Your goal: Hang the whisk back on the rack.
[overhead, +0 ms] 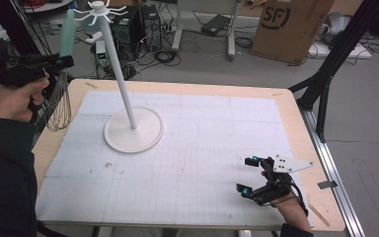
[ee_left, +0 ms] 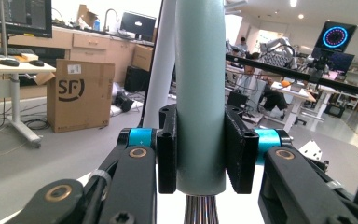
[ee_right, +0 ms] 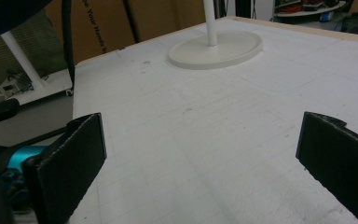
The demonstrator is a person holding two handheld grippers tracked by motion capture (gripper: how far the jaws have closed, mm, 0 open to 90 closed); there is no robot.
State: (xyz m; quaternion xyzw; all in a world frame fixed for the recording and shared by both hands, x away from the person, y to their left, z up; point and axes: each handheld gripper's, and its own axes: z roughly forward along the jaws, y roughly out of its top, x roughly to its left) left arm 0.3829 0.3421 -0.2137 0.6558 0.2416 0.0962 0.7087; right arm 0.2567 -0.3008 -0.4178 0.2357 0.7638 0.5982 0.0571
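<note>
Left gripper [overhead: 61, 63] clamped on whisk [overhead: 65, 29] handle, held upright beside the hook stand [overhead: 123, 89], off the table's left edge. Could miss a hook if tilted, dropping it. Right gripper [overhead: 249, 175] spread wide, empty, resting on mat [overhead: 202, 143].

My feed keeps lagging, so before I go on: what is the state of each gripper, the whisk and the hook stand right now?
Left gripper: shut on the whisk's handle, raised at the table's left edge.
Whisk: held upright, handle up, wires hanging down, clear of the table.
Right gripper: open, holding nothing, low over the white mat.
Hook stand: upright on its round base, hooks bare.
</note>
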